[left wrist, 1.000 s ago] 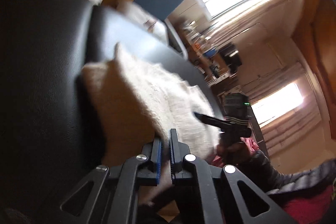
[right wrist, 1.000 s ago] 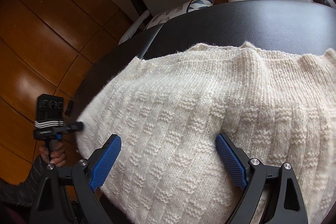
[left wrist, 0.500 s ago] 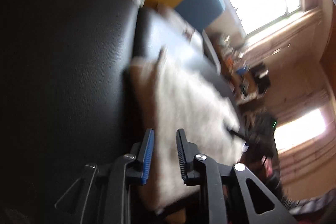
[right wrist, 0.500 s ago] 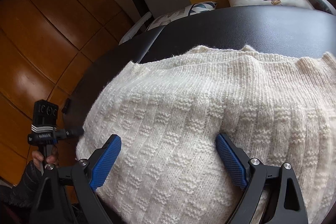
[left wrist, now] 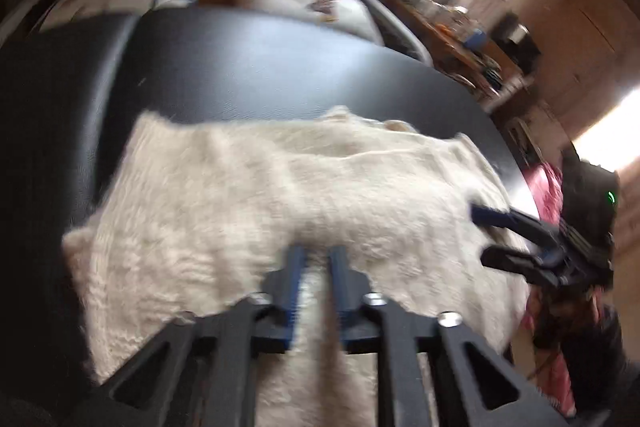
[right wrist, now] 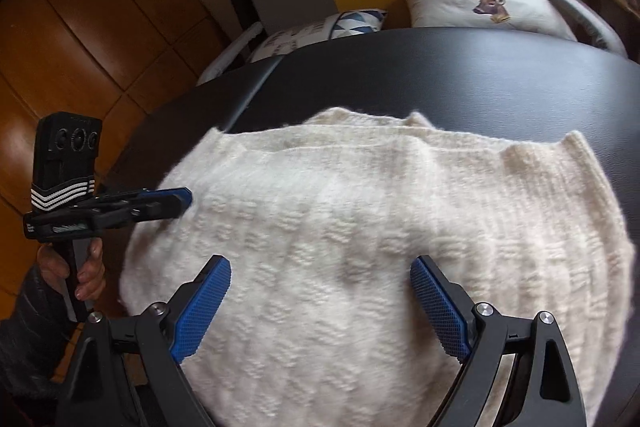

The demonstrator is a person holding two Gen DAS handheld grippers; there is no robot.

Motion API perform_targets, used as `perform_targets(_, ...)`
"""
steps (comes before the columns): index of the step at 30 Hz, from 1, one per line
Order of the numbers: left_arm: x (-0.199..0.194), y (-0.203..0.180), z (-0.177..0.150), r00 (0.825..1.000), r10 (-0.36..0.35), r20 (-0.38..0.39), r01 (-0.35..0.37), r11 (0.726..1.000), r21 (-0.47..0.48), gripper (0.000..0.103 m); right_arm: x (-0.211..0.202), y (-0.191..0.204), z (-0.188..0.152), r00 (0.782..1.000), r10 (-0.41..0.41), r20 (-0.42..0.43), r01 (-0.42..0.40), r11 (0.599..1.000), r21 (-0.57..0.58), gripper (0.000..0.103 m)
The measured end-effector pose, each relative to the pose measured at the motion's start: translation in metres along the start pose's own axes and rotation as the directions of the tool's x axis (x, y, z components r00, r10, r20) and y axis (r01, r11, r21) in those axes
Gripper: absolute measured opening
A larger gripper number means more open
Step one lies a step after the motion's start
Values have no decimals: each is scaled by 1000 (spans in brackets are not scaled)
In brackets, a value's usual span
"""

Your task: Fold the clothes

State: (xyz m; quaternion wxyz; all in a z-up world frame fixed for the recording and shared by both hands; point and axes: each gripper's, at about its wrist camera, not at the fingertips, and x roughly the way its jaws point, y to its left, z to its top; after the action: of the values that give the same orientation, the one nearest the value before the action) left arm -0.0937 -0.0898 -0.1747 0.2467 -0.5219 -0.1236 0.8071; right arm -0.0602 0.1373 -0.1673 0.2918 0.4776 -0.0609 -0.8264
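Your left gripper (left wrist: 316, 255) has swung in over the cream knitted sweater (right wrist: 360, 247). A second ago it pinched the left edge of the sweater, with that edge lifted; half a second ago it stood open over the left edge, and now it is above the middle of the left half. Its jaws have just been closing again. In the left wrist view, which is blurred, the two blue pads stand nearly together, and I cannot see a fold of knit caught between them; from the right wrist view the fingers look clenched and lie at the sweater's left border, touching or just above the wool. So I judge that the side fold is laid down and let go, and you are now pressing or smoothing it.

Your right gripper (right wrist: 320, 303) has kept its place. Its fingers are spread wide, one on each side of the near middle of the sweater, low over the knit; whether the pads press on it I cannot tell, and they grasp nothing.

The sweater lies folded into a compact shape on the black leather table (right wrist: 480, 79), near your edge.
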Motion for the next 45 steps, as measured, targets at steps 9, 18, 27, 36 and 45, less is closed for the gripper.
perform_targets(9,-61,30,-37,978,-145,152,170,971,-167,27,11,2,-18,996,-65,66,72,991,-115,94)
perform_targets(18,-112,132,-87,963,-181,200,251,871,-422,43,14,5,-20,996,-44,83,55,990,-127,103)
perform_targets(27,-68,125,-55,974,-169,148,211,916,-342,46,14,6,-19,995,-54,82,65,989,-132,103)
perform_targets(36,-52,108,-38,969,-190,158,229,932,-281,18,12,5,-21,995,-41,95,53,990,-131,103)
perform_targets(45,-74,78,-25,986,-49,158,88,965,-246,15,4,8,-13,1000,-19,21,21,990,-137,102)
